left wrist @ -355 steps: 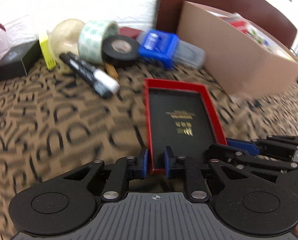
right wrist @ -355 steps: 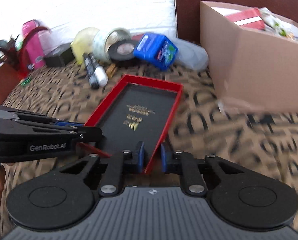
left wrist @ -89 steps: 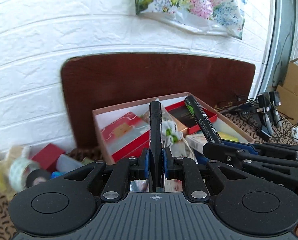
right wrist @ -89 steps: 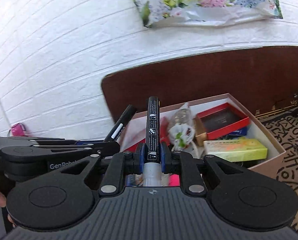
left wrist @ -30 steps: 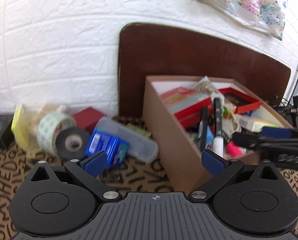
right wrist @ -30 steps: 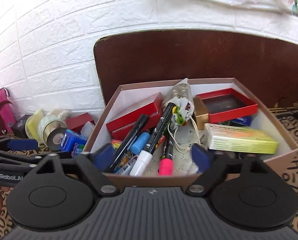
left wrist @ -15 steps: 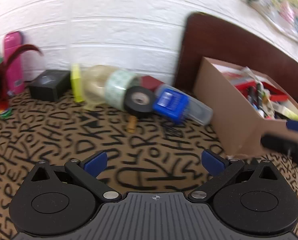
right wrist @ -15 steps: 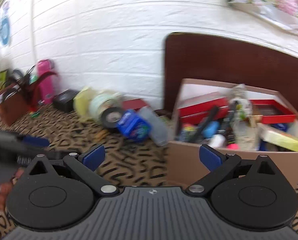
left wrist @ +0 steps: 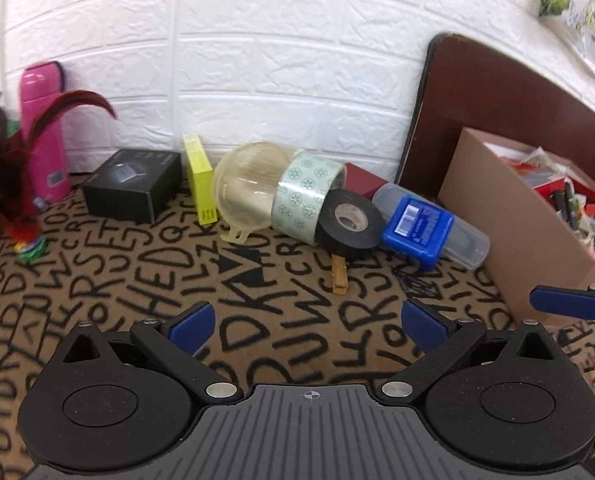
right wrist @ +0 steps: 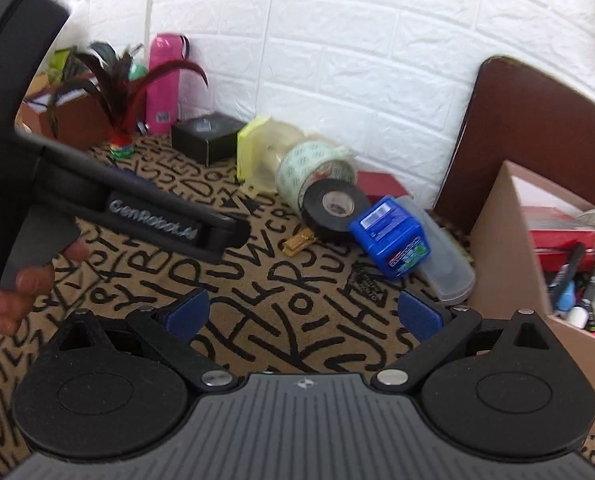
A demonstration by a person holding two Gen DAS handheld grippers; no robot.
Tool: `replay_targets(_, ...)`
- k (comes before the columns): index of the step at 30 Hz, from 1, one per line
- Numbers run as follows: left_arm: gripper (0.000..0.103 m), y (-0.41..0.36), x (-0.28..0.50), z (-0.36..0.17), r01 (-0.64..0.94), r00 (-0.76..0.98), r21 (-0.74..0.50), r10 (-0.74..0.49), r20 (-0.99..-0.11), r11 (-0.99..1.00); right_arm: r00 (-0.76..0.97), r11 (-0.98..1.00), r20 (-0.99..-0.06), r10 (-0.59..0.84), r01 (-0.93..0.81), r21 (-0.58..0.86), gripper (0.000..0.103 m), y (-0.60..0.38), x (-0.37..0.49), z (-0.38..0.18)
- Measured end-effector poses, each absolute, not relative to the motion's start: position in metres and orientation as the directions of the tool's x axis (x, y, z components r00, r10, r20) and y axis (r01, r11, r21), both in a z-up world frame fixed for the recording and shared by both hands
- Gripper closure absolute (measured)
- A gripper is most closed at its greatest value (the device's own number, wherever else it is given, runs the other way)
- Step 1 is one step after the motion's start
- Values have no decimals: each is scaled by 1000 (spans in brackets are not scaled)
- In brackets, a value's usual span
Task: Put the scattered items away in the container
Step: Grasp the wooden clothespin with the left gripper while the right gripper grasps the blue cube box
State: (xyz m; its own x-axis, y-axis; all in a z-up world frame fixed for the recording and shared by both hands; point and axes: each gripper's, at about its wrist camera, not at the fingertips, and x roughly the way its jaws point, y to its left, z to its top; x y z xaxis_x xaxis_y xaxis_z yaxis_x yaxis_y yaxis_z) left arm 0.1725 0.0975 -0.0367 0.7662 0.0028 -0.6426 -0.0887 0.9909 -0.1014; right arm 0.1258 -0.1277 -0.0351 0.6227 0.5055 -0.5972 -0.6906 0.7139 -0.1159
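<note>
My left gripper [left wrist: 308,326] is open and empty, low over the lettered cloth. My right gripper [right wrist: 304,314] is open and empty too. Ahead lie a black tape roll [left wrist: 347,225] [right wrist: 334,208], a patterned clear tape roll [left wrist: 305,196] [right wrist: 313,172], a blue box [left wrist: 417,230] [right wrist: 389,238] on a clear plastic case [left wrist: 463,240], and a wooden clothespin [left wrist: 339,276] [right wrist: 297,241]. The cardboard box [left wrist: 497,216] [right wrist: 501,232] stands at the right with markers and red boxes in it.
A clear plastic bowl [left wrist: 243,188], a yellow box [left wrist: 201,178], a black box [left wrist: 133,184], a red box [left wrist: 363,182], a pink bottle [left wrist: 43,132] and a feather shuttlecock [left wrist: 21,208] line the white brick wall. A brown board [left wrist: 497,92] stands behind the cardboard box.
Both grippers have swung left, away from the cardboard box, and come down toward the cloth. They stay open and empty. The tape rolls and blue box are now centred ahead.
</note>
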Motion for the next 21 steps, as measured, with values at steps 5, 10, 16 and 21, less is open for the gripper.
replay_targets(5,12,98,209,-60,-44,724,-105,-41,-688,993,630,765,-625,461,-639,-80,3,-122,152,-59)
replay_targets(10,23,93,236,-77,3,703,-99,-72,-708,995,663,807,-618,423,-586,-76,6,-123,177,-76)
replay_targets(16,48,89,264,-87,51,688,-104,-111,-718,993,740,808,-546,393,-561,-178,6,-112,193,-76)
replay_targets(21,66,92,276,-92,62,696,-97,-112,-709,993,775,838,-534,338,-506,-204,9,-104,216,-82)
